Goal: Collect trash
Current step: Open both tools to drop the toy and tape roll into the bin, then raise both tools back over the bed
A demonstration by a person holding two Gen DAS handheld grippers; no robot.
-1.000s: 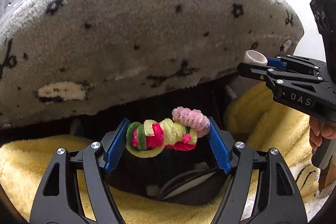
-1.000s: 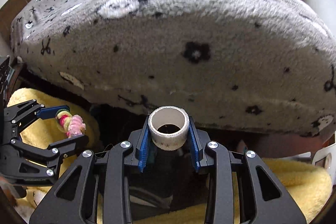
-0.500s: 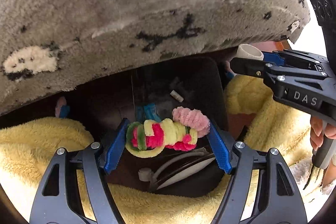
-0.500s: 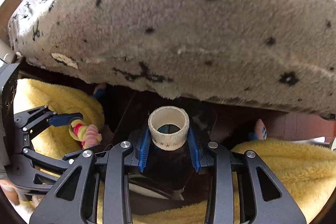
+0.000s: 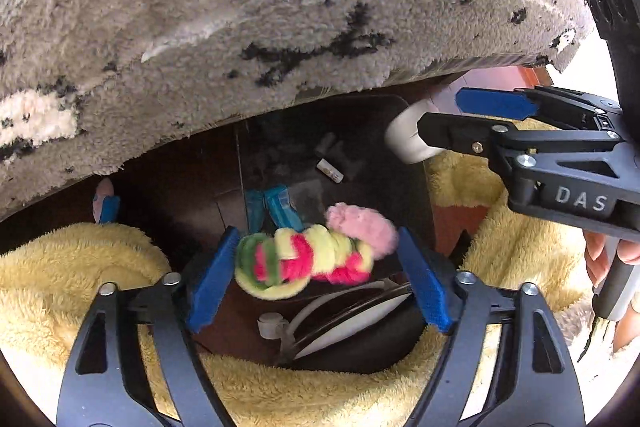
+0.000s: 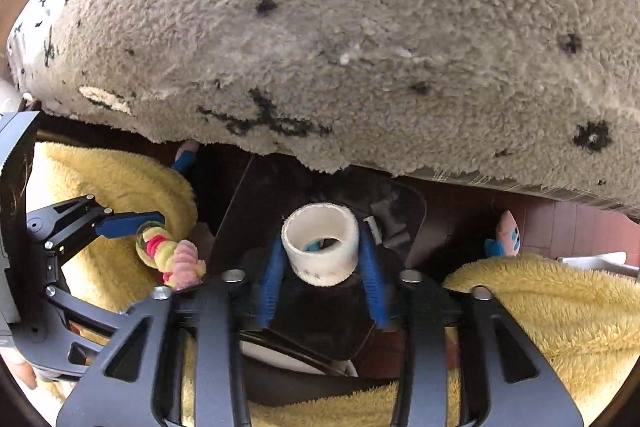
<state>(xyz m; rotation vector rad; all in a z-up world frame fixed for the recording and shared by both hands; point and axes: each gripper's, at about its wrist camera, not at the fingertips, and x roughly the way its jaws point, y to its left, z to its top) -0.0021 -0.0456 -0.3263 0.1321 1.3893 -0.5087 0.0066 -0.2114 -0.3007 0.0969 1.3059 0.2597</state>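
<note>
Both grippers have sunk over the dark bin (image 5: 400, 131) and their jaws are opening: the left gripper (image 5: 316, 267) frees the twisted pink, yellow and green pipe-cleaner bundle (image 5: 316, 255), the right gripper (image 6: 322, 263) the white tape roll core (image 6: 320, 243). Keep both centred above the opening, below the grey fleece-covered surface (image 6: 360, 27), until each drops clear

Fuzzy chenille bundle (image 5: 316, 259), matt white tape roll (image 6: 320, 245) — perhaps paper, shaggy grey cloth (image 5: 260, 7)
</note>
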